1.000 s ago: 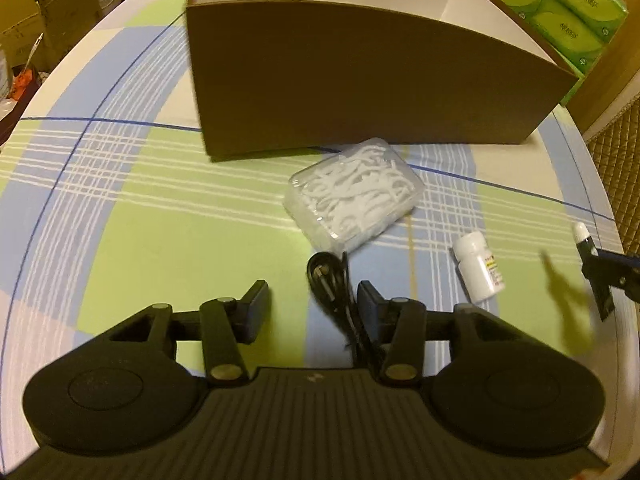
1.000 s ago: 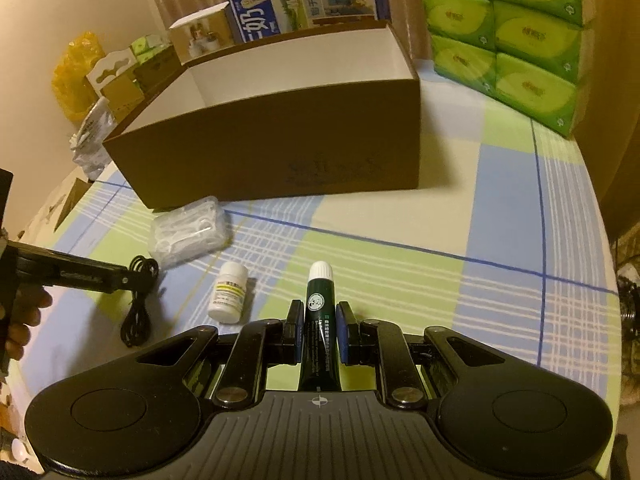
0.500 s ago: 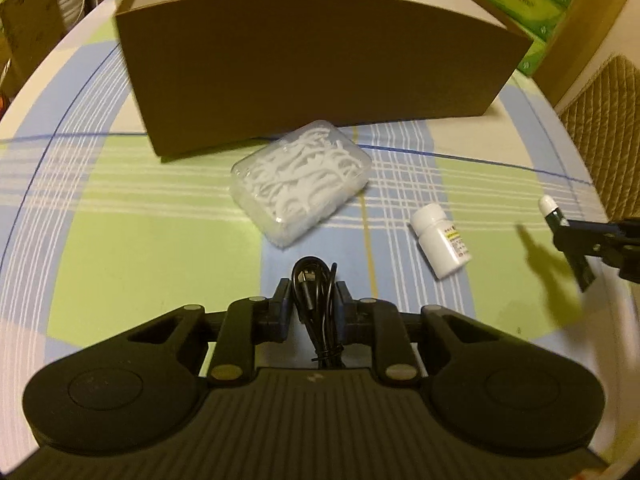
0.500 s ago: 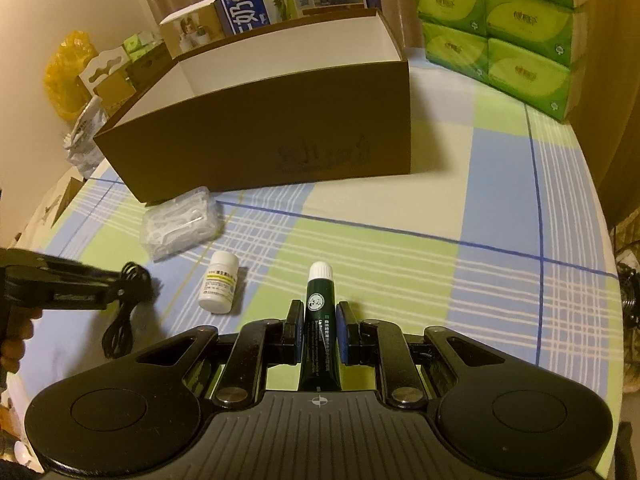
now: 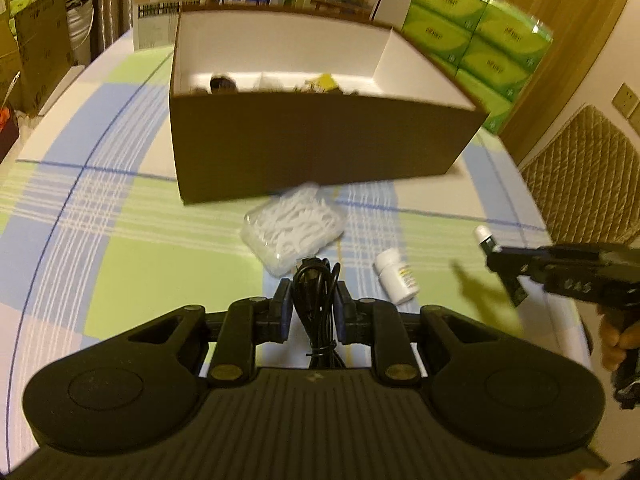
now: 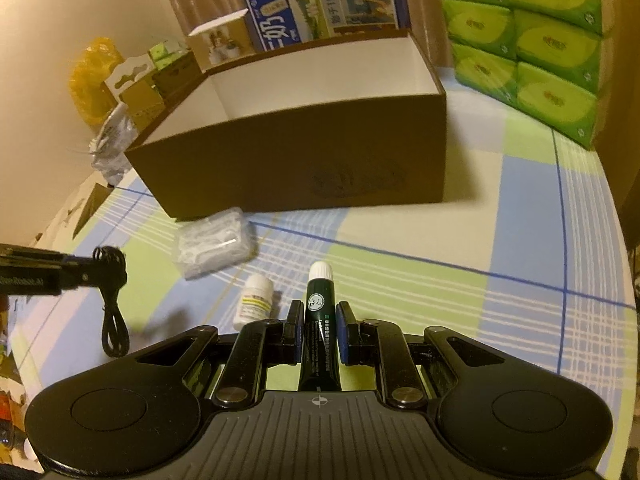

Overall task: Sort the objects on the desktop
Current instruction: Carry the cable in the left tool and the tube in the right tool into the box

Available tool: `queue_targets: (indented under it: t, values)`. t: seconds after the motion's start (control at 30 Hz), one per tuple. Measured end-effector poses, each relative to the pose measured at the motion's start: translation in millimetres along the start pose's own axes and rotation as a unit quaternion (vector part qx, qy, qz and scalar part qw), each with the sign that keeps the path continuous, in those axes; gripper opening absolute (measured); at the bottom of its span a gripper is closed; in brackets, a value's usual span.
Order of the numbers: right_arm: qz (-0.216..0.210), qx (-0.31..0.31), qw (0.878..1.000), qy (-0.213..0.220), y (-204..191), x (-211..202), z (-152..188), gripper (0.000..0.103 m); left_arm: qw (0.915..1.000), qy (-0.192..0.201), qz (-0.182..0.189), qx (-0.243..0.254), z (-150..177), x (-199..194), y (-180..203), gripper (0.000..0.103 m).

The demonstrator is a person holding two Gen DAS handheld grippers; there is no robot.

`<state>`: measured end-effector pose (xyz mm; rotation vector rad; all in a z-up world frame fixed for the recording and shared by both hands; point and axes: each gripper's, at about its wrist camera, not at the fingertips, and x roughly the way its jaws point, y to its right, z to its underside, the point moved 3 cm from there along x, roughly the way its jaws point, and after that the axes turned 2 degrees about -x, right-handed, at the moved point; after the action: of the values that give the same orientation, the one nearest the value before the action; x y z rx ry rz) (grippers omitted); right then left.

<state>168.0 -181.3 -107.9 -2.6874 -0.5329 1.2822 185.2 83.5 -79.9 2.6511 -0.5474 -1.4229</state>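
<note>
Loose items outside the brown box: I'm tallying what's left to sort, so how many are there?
4. The floss-pick case and white pill bottle lie on the tablecloth; the black cable is in the left claw, the green tube in the right claw.

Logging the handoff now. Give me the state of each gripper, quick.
Left gripper: shut on the coiled black cable, lifted off the table.
Right gripper: shut on the dark green tube with the white cap.
</note>
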Motion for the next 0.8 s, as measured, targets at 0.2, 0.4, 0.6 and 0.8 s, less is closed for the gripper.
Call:
queue_targets:
  t: [0.2, 0.4, 0.6, 0.8]
  values:
    - [-0.012, -0.013, 1.000, 0.017, -5, -4, -17, 0.013, 0.9994, 0.031, 0.013, 0.004, -20, -15, 6, 0.016]
    - [-0.034, -0.023, 0.998, 0.039, -9, -7, -47, 0.013, 0.9974, 0.063, 0.033, 0.016, -51, -24, 13, 0.016]
    - [-0.061, -0.041, 0.995, 0.074, -17, -5, -97, 0.013, 0.9930, 0.101, 0.054, 0.028, -95, -32, 18, 0.016]
    - [-0.073, -0.059, 0.991, 0.094, -25, 13, -148, 0.014, 0.9902, 0.123, 0.058, 0.030, -147, -23, 16, 0.016]
